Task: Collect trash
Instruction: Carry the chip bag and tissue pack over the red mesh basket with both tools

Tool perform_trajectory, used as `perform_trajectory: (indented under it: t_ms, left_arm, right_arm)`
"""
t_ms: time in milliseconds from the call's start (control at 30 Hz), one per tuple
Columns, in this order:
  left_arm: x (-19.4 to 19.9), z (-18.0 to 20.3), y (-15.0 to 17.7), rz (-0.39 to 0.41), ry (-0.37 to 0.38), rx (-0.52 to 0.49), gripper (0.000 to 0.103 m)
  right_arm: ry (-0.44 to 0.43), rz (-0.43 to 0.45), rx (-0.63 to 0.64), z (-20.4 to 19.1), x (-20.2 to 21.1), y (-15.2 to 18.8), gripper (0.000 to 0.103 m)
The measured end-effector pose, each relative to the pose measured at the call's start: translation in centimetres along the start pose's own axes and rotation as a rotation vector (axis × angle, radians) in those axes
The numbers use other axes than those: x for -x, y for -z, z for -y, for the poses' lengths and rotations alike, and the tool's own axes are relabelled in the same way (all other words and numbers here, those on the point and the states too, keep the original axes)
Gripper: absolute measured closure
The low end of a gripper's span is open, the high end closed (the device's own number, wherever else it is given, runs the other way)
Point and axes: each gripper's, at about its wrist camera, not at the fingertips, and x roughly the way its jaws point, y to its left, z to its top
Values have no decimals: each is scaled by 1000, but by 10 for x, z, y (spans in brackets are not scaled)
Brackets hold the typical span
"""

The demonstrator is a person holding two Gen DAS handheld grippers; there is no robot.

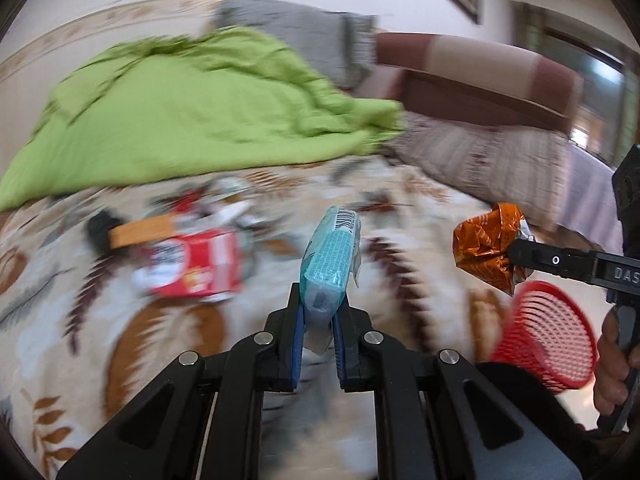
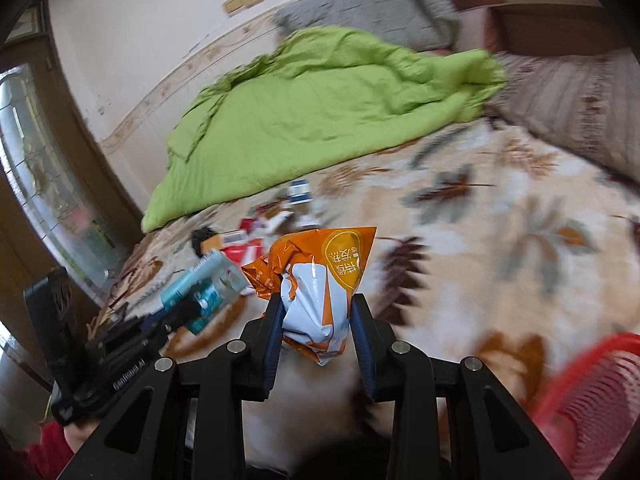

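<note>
My left gripper (image 1: 320, 312) is shut on a teal tissue packet (image 1: 330, 264) and holds it above the leaf-patterned bedspread (image 1: 400, 216). My right gripper (image 2: 318, 308) is shut on a crumpled orange snack bag (image 2: 324, 276), which also shows at the right of the left wrist view (image 1: 486, 250). The teal packet shows at the left of the right wrist view (image 2: 204, 284). A red mesh basket (image 1: 548, 344) lies just below the orange bag, and also at the lower right in the right wrist view (image 2: 592, 400). More trash, with a red and white box (image 1: 196, 266), lies on the bed.
A green quilt (image 1: 192, 116) is bunched at the far side of the bed. A grey pillow (image 1: 288, 24) and a brown headboard (image 1: 480, 72) stand behind it. A striped pillow (image 2: 568, 100) lies at the right. A glass door (image 2: 36, 168) is at the left.
</note>
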Motion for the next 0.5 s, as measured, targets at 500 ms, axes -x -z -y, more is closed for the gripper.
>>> perform_trajectory:
  t_ms: [500]
  left_arm:
    - [-48, 206, -7, -208, 435, -200, 91]
  right_arm:
    - [374, 71, -256, 151, 156, 43, 67]
